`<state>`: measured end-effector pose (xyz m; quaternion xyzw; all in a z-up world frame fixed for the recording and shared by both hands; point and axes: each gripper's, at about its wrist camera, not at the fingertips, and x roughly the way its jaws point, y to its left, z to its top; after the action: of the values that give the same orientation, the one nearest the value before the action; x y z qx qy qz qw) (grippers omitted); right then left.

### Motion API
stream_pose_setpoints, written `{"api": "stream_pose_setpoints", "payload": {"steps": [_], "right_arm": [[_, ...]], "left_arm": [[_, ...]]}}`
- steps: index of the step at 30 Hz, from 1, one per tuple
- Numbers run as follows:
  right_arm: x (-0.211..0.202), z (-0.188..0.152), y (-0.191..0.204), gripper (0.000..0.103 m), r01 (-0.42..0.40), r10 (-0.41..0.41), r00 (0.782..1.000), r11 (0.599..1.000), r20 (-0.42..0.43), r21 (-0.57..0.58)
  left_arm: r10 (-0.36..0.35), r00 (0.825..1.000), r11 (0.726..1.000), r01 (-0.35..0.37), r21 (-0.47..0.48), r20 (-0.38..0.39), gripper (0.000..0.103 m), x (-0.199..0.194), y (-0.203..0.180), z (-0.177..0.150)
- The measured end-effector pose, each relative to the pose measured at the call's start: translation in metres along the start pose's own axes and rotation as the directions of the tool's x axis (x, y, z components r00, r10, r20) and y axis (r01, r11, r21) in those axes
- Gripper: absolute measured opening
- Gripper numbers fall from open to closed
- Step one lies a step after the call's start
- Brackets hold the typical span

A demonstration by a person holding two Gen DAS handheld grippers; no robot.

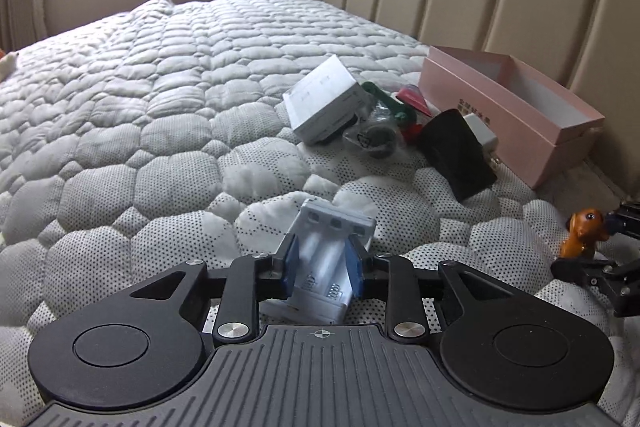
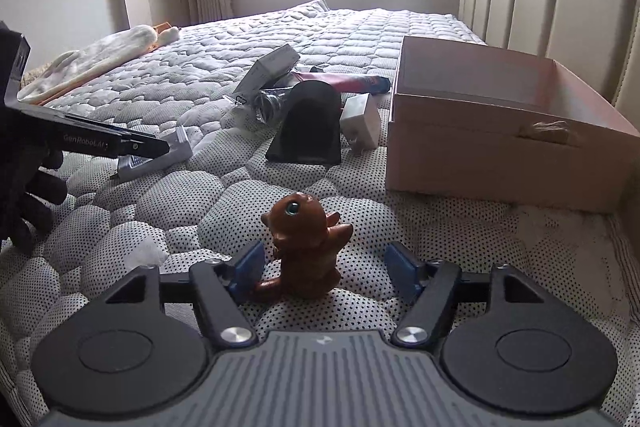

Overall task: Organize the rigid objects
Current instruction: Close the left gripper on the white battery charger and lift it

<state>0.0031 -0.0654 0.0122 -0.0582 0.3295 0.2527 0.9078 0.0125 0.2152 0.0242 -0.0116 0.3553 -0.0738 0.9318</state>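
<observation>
Likely light, stiff plastic: battery charger (image 1: 328,263) clamped in left gripper (image 1: 323,263); orange figurine (image 2: 306,247), smooth, between right gripper (image 2: 324,271) jaws, apart; pink box (image 2: 500,131) at two o'clock.

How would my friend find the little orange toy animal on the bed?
Start at the open pink cardboard box beside the padded headboard. On the quilted mattress in front of it stands a small glossy orange figurine with a blue eye, the only animal-shaped thing there.

Each hand-held gripper (image 1: 322,261) — black linkage, blue pads, silver screws — black glove (image 2: 28,195).
</observation>
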Motion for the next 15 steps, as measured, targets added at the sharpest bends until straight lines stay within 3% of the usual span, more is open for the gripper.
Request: {"api": "stream_pose_setpoints", "payload": {"steps": [3,9,11,15], "right_arm": [[0.0,0.0,0.0,0.07,-0.001,0.001,1.0,1.0,-0.001,0.001],[0.0,0.0,0.0,0.071,-0.002,0.002,1.0,1.0,0.0,0.003],[0.001,-0.001,-0.001,0.071,-0.005,0.005,1.0,1.0,0.0,0.005],[0.003,-0.001,-0.001,0.073,-0.01,0.01,1.0,1.0,-0.004,0.008]], "left_arm": [[-0.036,0.999,0.999,0.036,-0.003,-0.006,0.028,0.0,0.005,0.0],[-0.148,0.989,0.981,0.147,-0.123,-0.004,0.028,-0.005,0.031,0.006],[-0.124,0.992,0.991,0.124,-0.046,0.01,0.028,-0.014,0.022,0.007],[0.012,0.999,0.988,-0.007,0.155,-0.031,0.028,-0.014,-0.009,0.002]]}}
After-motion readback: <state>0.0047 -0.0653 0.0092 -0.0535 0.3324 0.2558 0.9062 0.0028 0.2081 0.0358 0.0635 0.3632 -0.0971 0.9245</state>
